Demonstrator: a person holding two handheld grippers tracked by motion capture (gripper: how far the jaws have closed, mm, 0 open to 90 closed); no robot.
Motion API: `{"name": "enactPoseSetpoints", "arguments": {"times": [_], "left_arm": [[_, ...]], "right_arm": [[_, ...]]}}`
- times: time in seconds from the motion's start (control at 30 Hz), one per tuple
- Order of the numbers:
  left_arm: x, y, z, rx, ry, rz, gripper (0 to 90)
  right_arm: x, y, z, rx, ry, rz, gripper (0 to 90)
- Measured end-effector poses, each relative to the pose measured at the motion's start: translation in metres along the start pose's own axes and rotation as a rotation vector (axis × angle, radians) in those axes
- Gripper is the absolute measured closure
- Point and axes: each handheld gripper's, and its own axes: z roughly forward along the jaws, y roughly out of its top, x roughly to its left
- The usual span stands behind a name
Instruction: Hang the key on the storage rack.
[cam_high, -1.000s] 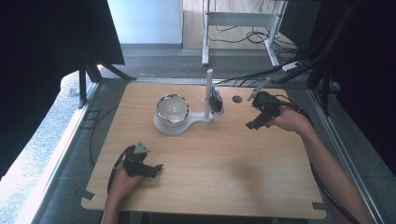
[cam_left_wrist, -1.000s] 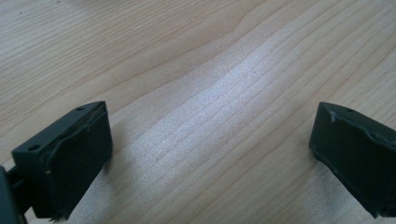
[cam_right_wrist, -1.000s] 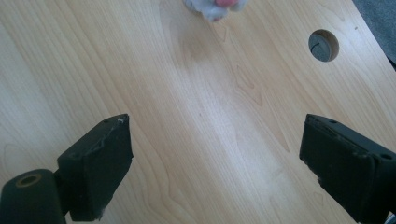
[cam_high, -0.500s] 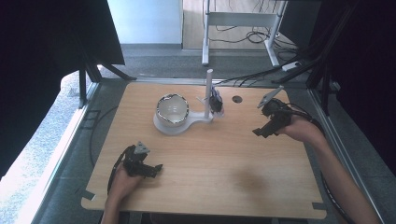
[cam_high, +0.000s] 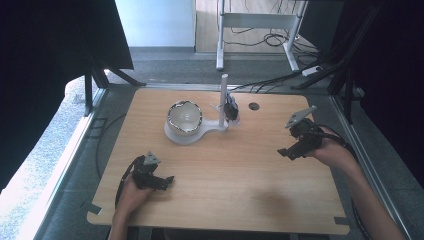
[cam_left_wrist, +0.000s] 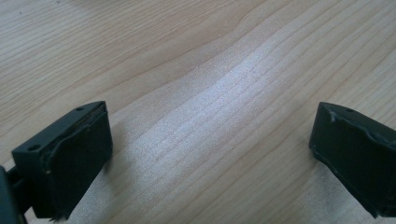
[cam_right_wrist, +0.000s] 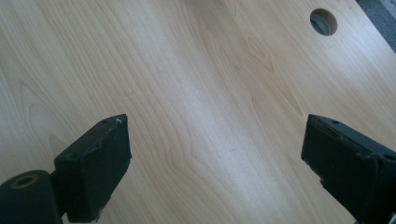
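My left gripper (cam_high: 162, 181) rests low at the table's front left, held by a hand; seen from its own camera, the left gripper (cam_left_wrist: 210, 158) is open, jaws wide apart over bare wood. At the right side a hand holds my right gripper (cam_high: 289, 151) just above the tabletop; the right gripper (cam_right_wrist: 217, 172) is open too, with nothing between its black jaws. A white stand with a metal bowl (cam_high: 184, 118) and an upright post (cam_high: 223, 99) sits at the back middle of the wooden table (cam_high: 235, 190).
A small dark device (cam_high: 230, 110) is clipped by the post. A round cable hole (cam_high: 254, 106) pierces the table behind my right gripper, also the cable hole (cam_right_wrist: 323, 21). Cables and a white desk frame (cam_high: 260, 20) lie on the floor beyond.
My right gripper has drawn back from the table's far middle toward the right and nearer edge, and dropped lower. The left gripper has stayed put.
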Motion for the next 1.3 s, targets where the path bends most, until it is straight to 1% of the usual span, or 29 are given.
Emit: {"name": "enactPoseSetpoints", "arguments": {"times": [0.1, 0.17, 0.27, 0.33, 0.37, 0.43, 0.57, 0.63, 0.73, 0.83, 0.93, 1.1, 1.17, 1.3], "left_arm": [[0.0, 0.0, 0.0, 0.001, 0.001, 0.001, 0.0], [0.0, 0.0, 0.0, 0.002, 0.0, 0.002, 0.0], [0.0, 0.0, 0.0, 0.002, -0.001, -0.002, 0.0], [0.0, 0.0, 0.0, 0.002, 0.0, -0.002, 0.0], [0.0, 0.0, 0.0, 0.002, -0.001, -0.001, 0.0], [0.0, 0.0, 0.0, 0.004, 0.0, 0.002, 0.0], [0.0, 0.0, 0.0, 0.002, 0.001, 0.0, 0.0], [0.0, 0.0, 0.0, 0.002, 0.001, 0.0, 0.0], [0.0, 0.0, 0.0, 0.002, 0.001, 0.0, 0.0], [0.0, 0.0, 0.0, 0.004, 0.002, 0.002, 0.0], [0.0, 0.0, 0.0, 0.002, 0.001, 0.001, 0.0], [0.0, 0.0, 0.0, 0.001, 0.001, 0.0, 0.0], [0.0, 0.0, 0.0, 0.002, 0.001, 0.001, 0.0], [0.0, 0.0, 0.0, 0.003, 0.001, 0.003, 0.0]], "right_arm": [[0.002, -0.009, 0.0, -0.011, -0.006, 0.017, 9.6], [0.004, -0.016, 0.002, -0.023, -0.006, 0.037, 10.0], [0.007, -0.026, 0.006, -0.027, 0.002, 0.055, 10.3], [0.01, -0.032, 0.01, -0.03, 0.006, 0.059, 8.7], [0.012, -0.035, 0.013, -0.032, -0.003, 0.058, 8.2], [0.015, -0.041, 0.018, -0.039, -0.002, 0.057, 7.9], [0.023, -0.053, 0.03, -0.071, -0.01, 0.069, 6.5], [0.026, -0.058, 0.035, -0.084, -0.023, 0.074, 6.0], [0.032, -0.067, 0.045, -0.113, -0.022, 0.102, 5.4], [0.037, -0.076, 0.056, -0.126, -0.031, 0.116, 4.8], [0.042, -0.085, 0.069, -0.141, -0.043, 0.14, 3.7], [0.047, -0.1, 0.09, -0.162, -0.066, 0.195, 1.0], [0.048, -0.105, 0.097, -0.175, -0.068, 0.222, 0.7], [0.051, -0.113, 0.108, -0.196, -0.076, 0.261, 0.0]]}}
